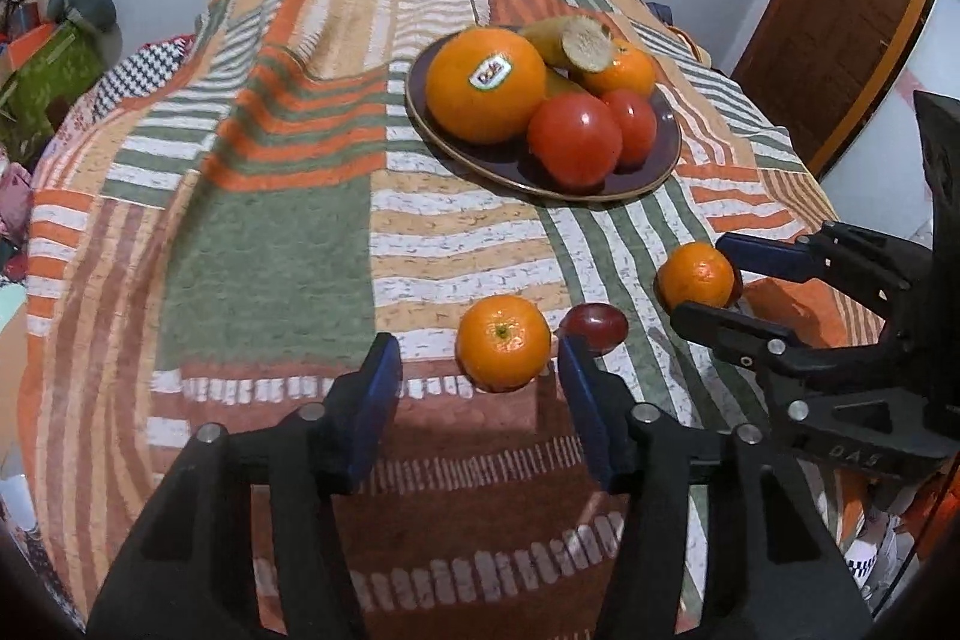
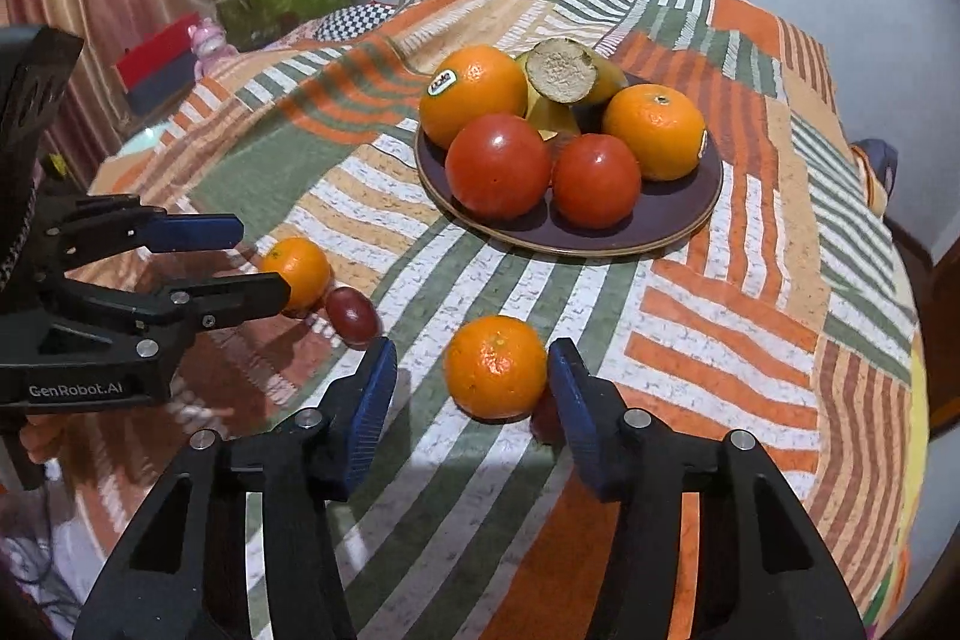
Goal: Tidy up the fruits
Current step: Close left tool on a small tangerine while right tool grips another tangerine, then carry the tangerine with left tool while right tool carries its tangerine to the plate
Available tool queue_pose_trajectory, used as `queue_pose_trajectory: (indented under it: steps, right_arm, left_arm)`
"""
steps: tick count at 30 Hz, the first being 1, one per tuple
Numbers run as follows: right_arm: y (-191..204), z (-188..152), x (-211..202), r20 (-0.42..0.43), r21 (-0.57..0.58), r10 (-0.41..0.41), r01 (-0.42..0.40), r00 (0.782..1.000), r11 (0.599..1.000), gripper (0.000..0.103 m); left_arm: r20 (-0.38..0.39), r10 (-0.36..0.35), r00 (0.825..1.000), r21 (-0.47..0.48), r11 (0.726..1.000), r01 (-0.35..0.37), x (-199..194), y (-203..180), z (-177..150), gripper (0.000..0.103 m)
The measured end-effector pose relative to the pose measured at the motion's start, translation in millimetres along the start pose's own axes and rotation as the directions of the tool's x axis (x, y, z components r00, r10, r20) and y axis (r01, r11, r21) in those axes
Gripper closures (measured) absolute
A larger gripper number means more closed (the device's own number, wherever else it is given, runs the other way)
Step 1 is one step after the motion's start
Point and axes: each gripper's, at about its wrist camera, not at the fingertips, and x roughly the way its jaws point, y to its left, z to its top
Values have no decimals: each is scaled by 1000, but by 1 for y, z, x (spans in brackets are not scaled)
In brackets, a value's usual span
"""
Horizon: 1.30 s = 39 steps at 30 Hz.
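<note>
Both grippers agape – left gripper [image 1: 480,370], right gripper [image 2: 471,376], mandarins between

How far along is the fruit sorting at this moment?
Done: a big orange, two tomatoes, another orange and a banana sit on the plate. In hand: nothing; the open left gripper and right gripper each bracket a mandarin. Left: both mandarins and a red grape on the cloth.

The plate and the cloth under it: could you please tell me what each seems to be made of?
The plate looks like glazed ceramic, though coated metal is possible: a dark, smooth, slightly shiny surface with a thin tan rim. The cloth looks like a soft woven or quilted textile, matte, with printed stripes and visible wrinkles.
</note>
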Motion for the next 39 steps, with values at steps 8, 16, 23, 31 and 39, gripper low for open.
queue_pose_trajectory:
  steps: [8,16,23,31,39]
  right_arm:
    - [-5,4,7,-24,-24,-6,6,1000,1000,65]
    - [-2,6,8,-36,-43,-13,11,999,999,68]
    - [-16,7,-14,27,35,15,-16,1000,999,68]
    - [-37,16,-38,111,94,-12,1,994,996,68]
    - [-63,34,-43,162,129,-43,22,986,991,68]
  left_arm:
    - [-7,-35,999,-3,999,35,10,-3,2,60]
    - [-10,-42,999,8,999,42,13,-5,7,68]
    - [58,-30,998,36,999,28,-10,-10,18,68]
    - [113,-35,993,59,998,29,-21,-23,47,68]
    - [141,-49,989,90,995,37,-14,-40,76,68]
